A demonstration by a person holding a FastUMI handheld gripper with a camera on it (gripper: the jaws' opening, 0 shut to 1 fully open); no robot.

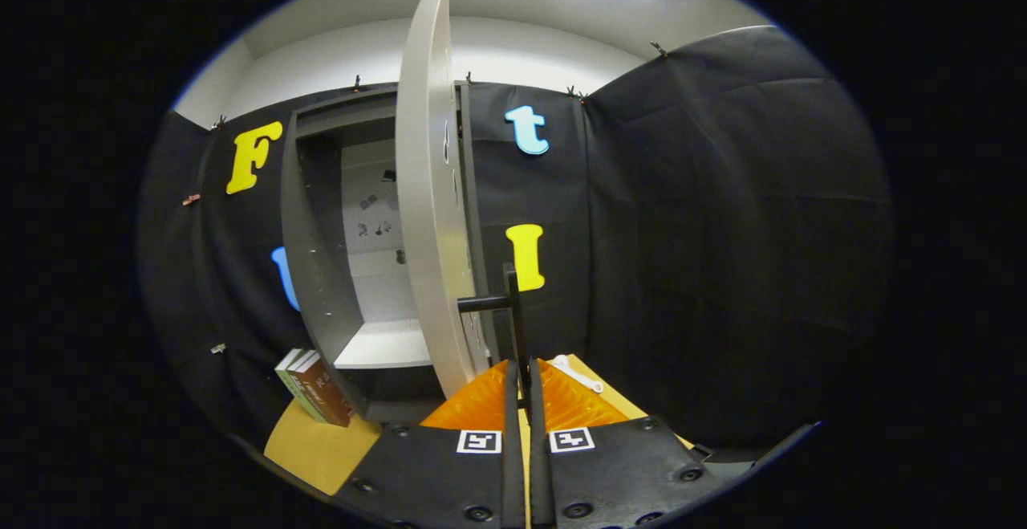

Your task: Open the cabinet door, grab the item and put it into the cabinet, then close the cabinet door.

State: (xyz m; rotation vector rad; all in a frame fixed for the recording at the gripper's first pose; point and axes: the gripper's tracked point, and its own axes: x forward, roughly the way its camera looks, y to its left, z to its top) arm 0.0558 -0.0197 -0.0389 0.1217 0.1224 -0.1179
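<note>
1. While the cabinet door (429,192) is standing swung out edge-on toward the camera, the gripper (521,368) is closing both fingers on the dark handle (511,304) fixed to the door's outer face; the two fingers are sitting nearly together with the handle's upright bar pinched between them.
2. Behind the door, the grey cabinet (317,256) is showing its open interior, with a pale shelf (385,346) crossing its lower part.
3. Leaning against the cabinet's lower left side, the item, a small box (314,388) with green and brown faces, is resting tilted on the yellow table top (317,449), well apart from the fingers.
4. Just beyond the fingertips to the right, a small white object (578,374) is lying on the table.
</note>
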